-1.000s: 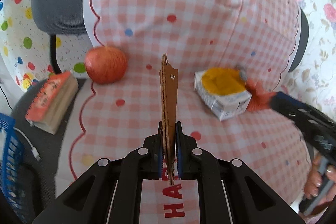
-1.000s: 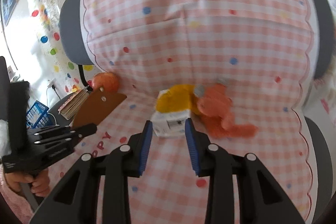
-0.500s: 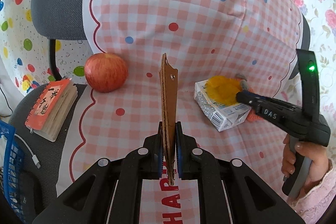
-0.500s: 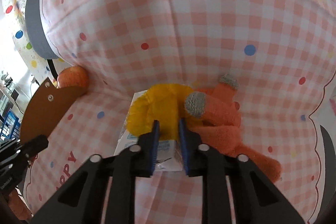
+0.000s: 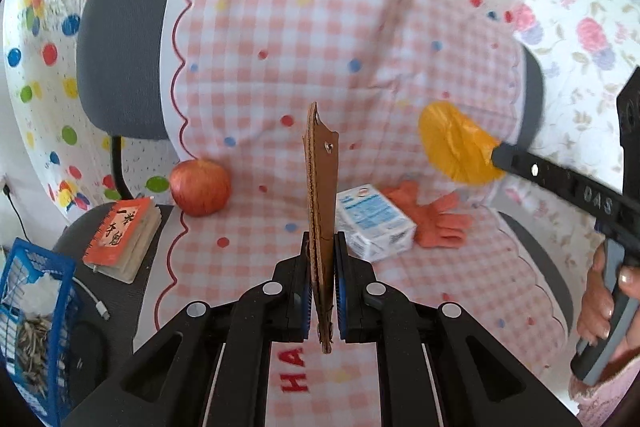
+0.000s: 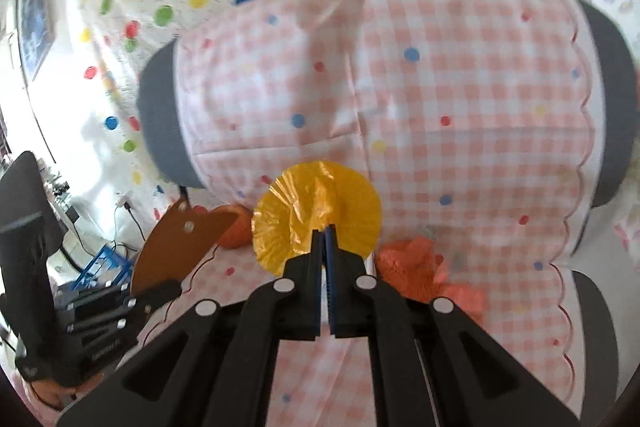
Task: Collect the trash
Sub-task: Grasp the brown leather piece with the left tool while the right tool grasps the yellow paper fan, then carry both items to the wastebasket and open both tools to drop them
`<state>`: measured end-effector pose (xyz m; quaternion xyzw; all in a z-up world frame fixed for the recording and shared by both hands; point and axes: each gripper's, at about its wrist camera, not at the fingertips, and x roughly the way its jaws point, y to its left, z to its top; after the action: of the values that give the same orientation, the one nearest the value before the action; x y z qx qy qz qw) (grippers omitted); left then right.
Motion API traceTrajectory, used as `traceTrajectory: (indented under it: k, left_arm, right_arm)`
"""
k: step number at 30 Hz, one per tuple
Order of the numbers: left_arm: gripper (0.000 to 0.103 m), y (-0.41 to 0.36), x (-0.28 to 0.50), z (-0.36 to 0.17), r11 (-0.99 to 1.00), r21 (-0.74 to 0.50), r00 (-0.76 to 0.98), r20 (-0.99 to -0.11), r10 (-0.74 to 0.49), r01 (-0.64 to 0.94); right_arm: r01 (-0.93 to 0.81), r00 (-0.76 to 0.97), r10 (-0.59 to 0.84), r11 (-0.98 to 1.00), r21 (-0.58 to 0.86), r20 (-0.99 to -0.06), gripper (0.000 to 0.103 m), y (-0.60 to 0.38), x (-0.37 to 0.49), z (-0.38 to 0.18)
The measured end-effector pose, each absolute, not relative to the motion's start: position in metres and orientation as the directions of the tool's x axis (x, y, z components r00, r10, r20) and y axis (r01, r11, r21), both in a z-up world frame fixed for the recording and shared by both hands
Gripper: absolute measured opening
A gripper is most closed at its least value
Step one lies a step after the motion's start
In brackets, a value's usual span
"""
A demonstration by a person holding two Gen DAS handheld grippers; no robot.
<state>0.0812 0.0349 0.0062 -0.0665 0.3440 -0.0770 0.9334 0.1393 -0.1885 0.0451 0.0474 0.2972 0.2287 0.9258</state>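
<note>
Gingham chair (image 5: 248, 75): right claw (image 6: 323, 233) raised, pinching yellow liner (image 6: 316, 203).

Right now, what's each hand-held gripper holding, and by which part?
Left hand-held gripper: brown cardboard piece, clamped near its lower end, upright. Right hand-held gripper: yellow cupcake liner, pinched near its centre, lifted clear of the seat.
</note>
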Motion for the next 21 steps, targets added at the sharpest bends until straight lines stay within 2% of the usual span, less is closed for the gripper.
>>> traceTrajectory:
  k: [8,21]
  left_arm:
    - [0.010,0.013,0.031,0.006,0.973,-0.180,0.747,-0.625,-0.228,0.147]
    - [0.010,-0.082,-0.066,-0.029,0.943,-0.154,0.686,-0.653,-0.320,0.294]
  right_arm:
    - [-0.371,0.749,0.406,0.912,0.177,-0.523,0.002,-0.207,0.056,0.034]
    - [-0.178,0.783,0.231,0.973,0.147,-0.578,0.002,-0.273,-0.057,-0.015]
